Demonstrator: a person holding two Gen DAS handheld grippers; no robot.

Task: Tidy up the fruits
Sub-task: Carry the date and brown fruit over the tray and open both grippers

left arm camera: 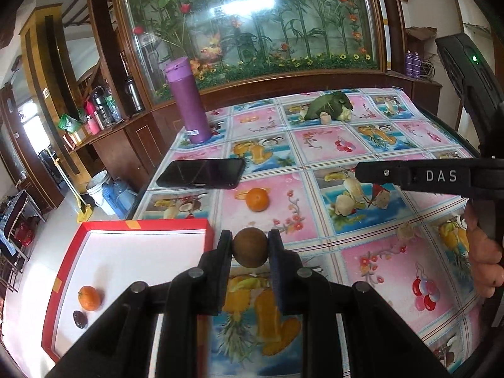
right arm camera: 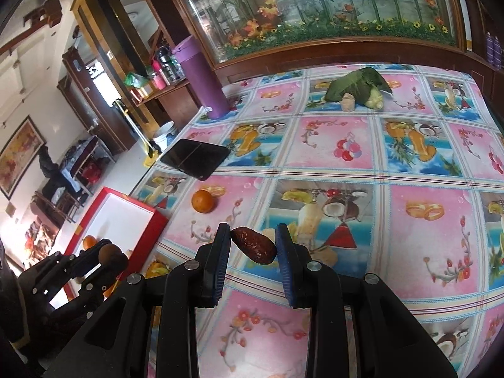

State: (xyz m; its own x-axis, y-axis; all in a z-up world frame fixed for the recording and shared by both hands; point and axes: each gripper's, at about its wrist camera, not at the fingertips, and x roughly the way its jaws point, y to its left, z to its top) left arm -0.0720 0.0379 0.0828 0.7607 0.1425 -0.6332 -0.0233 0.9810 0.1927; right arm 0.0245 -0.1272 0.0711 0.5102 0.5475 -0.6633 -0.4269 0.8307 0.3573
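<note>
Clamped between the pads of the left tongs (left arm camera: 250, 250) is a round brown fruit (left arm camera: 250, 247), carried clear of the bench (left arm camera: 362, 261) and just to the right of the red box (left arm camera: 208, 230). From the right wrist view, the right tongs (right arm camera: 253, 249) are clenched on a wrinkled dark red date (right arm camera: 253, 249), which sits slantwise between the blue pads, also lifted off the patterned cloth.

Done so far, judging by how things lie: the red box, down and to the left of the left tongs, already holds one orange (left arm camera: 89, 297) and a small dark fruit (left arm camera: 80, 318) near its closest corner. Most of its white floor is bare.

In hand: two fruits, one in each pair of tongs, neither yet over the box.

Left: a second orange (left arm camera: 257, 199) sits on the bench straight ahead of the left tongs, just short of the black phone (left arm camera: 201, 173). Farther off, beyond both tongs, lies a leafy green bundle (left arm camera: 329, 105) with pale pieces beside it; whether that counts as fruit I cannot tell. The purple flask (left arm camera: 187, 100) stands at the far left edge and seems no part of the job.

My reading is roughly the halfway mark: two in, two carried, at least one waiting.
</note>
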